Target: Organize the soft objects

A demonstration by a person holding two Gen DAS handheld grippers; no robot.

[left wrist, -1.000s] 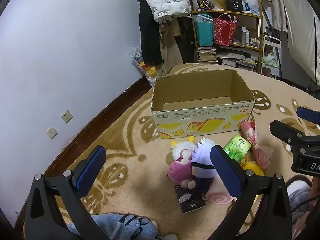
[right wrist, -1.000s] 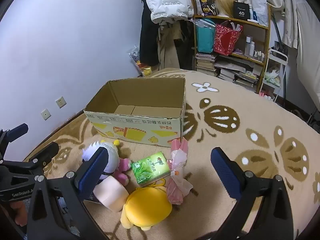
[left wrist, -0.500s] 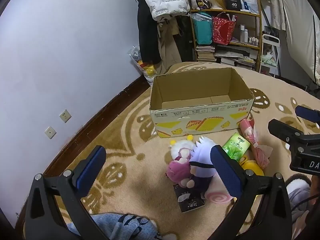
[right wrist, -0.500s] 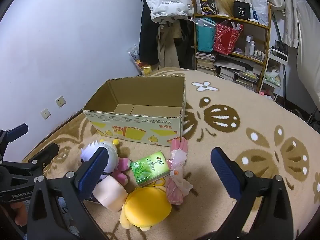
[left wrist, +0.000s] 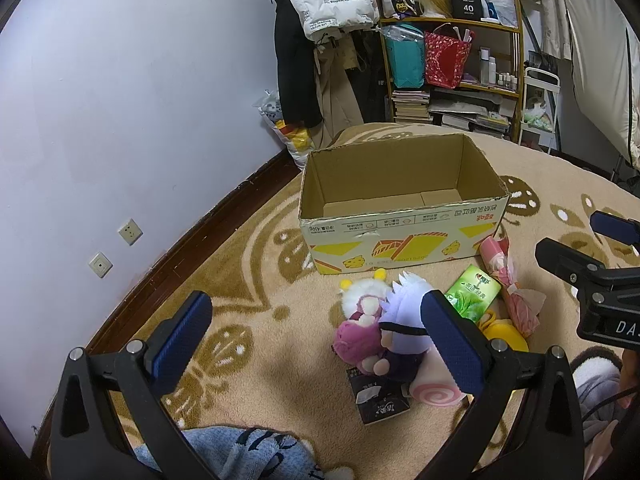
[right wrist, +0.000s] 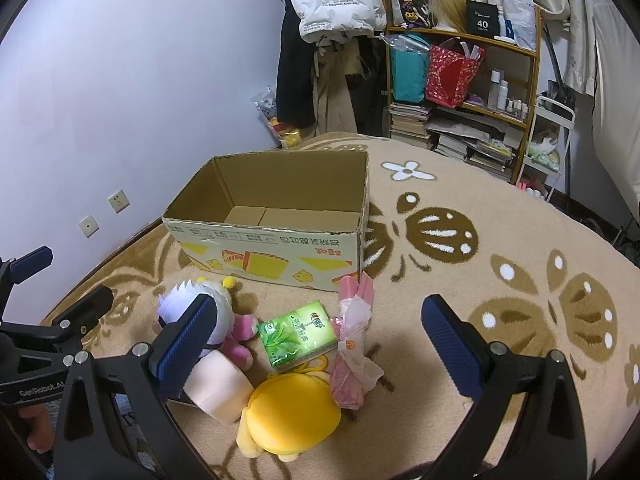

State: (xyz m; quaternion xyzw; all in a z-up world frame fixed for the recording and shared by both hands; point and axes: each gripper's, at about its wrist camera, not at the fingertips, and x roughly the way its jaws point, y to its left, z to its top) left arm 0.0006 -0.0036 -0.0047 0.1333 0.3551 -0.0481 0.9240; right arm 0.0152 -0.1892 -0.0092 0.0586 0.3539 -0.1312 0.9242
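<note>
Cardboard box [left wrist: 400, 208]: open top, nothing visible inside, standing on the patterned carpet [right wrist: 500, 240] near the wall

Soft objects, heaped on the carpet just in front of the box:
- white-haired plush doll [left wrist: 404, 320], leaning against a pink plush [left wrist: 356, 336]
- white plush with yellow antennae [left wrist: 360, 288], behind those two
- pink swirl roll cushion [left wrist: 434, 388]
- yellow plush [right wrist: 292, 416], nearest the right camera
- green tissue pack [right wrist: 296, 334], lying flat
- pink wrapped bundle [right wrist: 354, 344], touching the box corner
- black tissue pack [left wrist: 378, 398]

Left gripper [left wrist: 316, 340]: released, jaws spread wide, holding nothing, above the heap

Right gripper [right wrist: 320, 340]: released, jaws wide, holding nothing
</note>
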